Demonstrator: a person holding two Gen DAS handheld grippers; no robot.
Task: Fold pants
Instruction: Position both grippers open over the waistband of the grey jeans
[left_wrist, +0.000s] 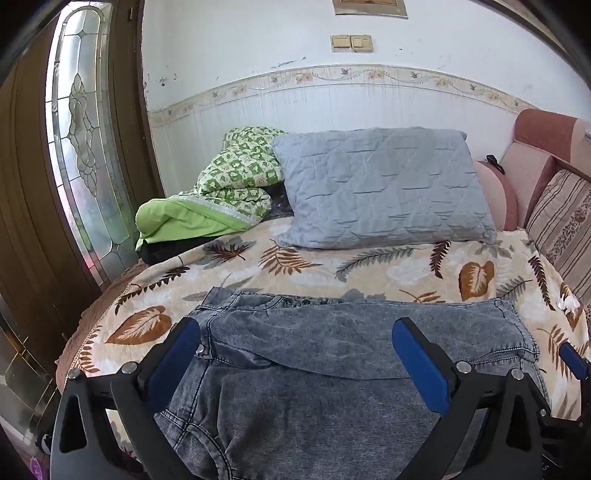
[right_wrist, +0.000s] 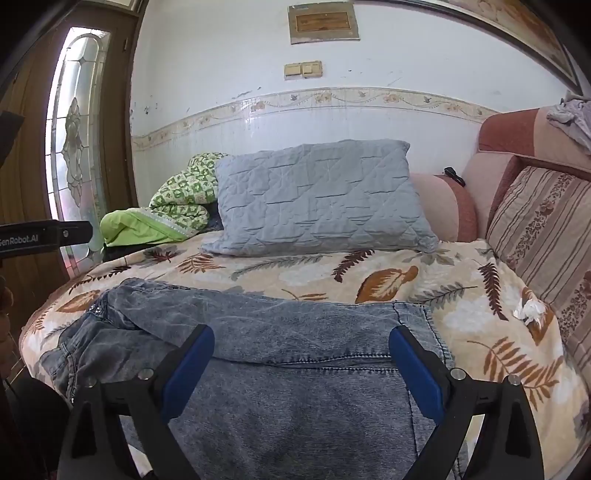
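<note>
Grey-blue denim pants (left_wrist: 332, 343) lie on the leaf-print bedspread (left_wrist: 369, 269), with one part folded over the rest; they also show in the right wrist view (right_wrist: 288, 350). My left gripper (left_wrist: 295, 332) hangs over the waist end of the pants, its blue pads wide apart and empty. My right gripper (right_wrist: 301, 343) hangs over the folded hem end, its blue pads wide apart and empty. A blue pad of the right gripper (left_wrist: 572, 356) shows at the right edge of the left wrist view. The left gripper's black body (right_wrist: 44, 234) shows at the left edge of the right wrist view.
A grey-blue quilted pillow (left_wrist: 380, 188) and a green patterned quilt (left_wrist: 229, 184) lie at the bed's far side. A pink headboard with a striped cushion (right_wrist: 543, 229) stands on the right. A wooden door with leaded glass (left_wrist: 81, 140) is on the left. A crumpled white tissue (right_wrist: 530, 308) lies on the bedspread.
</note>
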